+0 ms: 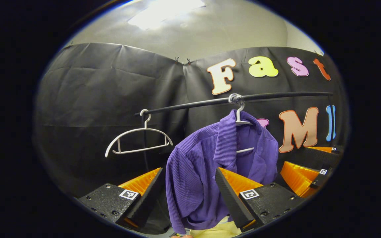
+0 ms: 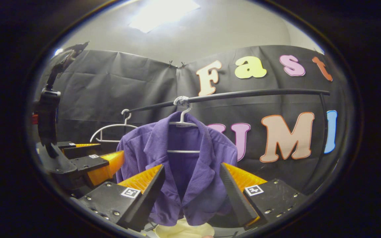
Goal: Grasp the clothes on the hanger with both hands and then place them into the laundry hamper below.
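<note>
Left gripper view first: a purple ribbed shirt (image 1: 203, 172), corduroy-looking with a fold-over collar, hangs on a thin white hanger (image 1: 241, 120) hooked over a slim black rail (image 1: 276, 96). It droops lopsided, one shoulder slumped down to the left. Further left on the same rail is a bare white hanger (image 1: 137, 140), curved and smooth. The left gripper (image 1: 189, 191) has its jaws spread wide with the shirt's lower half showing between them; I can't tell if either finger touches the fabric. Off to the right the right gripper (image 1: 304, 172) shows its ridged pads. At the very bottom there's a pale yellowish hamper (image 1: 215, 229) under the hem.

Right gripper view: same shirt (image 2: 177, 172) sits squarer here, collar open, hanger (image 2: 184, 124) bar crossing inside. The right gripper (image 2: 190, 188) is wide open too, framing the shirt front, nothing pinched. The left gripper (image 2: 103, 160) sits at the left, beside the sleeve. The hamper's (image 2: 184, 229) smooth rounded rim peeks out below.
</note>
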`<state>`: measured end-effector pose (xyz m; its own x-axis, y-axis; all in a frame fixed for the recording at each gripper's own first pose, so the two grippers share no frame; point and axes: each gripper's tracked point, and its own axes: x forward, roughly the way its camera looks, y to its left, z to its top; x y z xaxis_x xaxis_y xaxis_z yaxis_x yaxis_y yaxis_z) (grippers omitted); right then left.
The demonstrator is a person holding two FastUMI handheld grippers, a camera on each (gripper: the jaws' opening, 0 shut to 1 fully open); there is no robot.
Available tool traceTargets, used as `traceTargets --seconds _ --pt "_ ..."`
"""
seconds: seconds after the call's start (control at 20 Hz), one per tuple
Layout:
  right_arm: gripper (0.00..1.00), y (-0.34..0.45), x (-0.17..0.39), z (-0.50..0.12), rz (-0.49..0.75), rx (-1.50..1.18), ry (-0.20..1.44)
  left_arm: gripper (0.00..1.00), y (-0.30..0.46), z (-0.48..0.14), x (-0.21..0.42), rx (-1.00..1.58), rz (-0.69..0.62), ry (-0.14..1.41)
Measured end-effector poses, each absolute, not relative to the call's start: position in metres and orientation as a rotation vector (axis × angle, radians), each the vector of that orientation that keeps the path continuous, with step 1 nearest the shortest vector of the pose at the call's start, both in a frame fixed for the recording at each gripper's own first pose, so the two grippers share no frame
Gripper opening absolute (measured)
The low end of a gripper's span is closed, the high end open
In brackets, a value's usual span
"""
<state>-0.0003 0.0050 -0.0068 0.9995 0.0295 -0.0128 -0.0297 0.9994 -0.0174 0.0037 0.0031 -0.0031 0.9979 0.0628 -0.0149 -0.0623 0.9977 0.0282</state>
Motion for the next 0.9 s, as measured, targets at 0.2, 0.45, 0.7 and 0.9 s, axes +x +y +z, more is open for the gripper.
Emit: traceTargets --seconds 0.2,0.45,0.7,0.9 --pt "0.94 0.004 0.000 -0.004 0.026 -0.025 0.002 0.92 -0.011 -0.006 0.010 0.023 0.045 0.015" --pt "0.95 0.002 -0.001 -0.004 0.007 -0.049 0.003 0.93 -0.038 -0.012 0.027 0.014 -0.005 0.012" --pt "0.94 0.003 -0.001 -0.007 -0.026 -0.067 0.008 0.92 -0.060 -0.025 0.051 -0.031 -0.013 0.030" --pt "0.95 0.000 -0.003 -0.012 -0.071 -0.087 0.025 0.92 -0.067 -0.040 0.075 -0.057 0.010 0.038"
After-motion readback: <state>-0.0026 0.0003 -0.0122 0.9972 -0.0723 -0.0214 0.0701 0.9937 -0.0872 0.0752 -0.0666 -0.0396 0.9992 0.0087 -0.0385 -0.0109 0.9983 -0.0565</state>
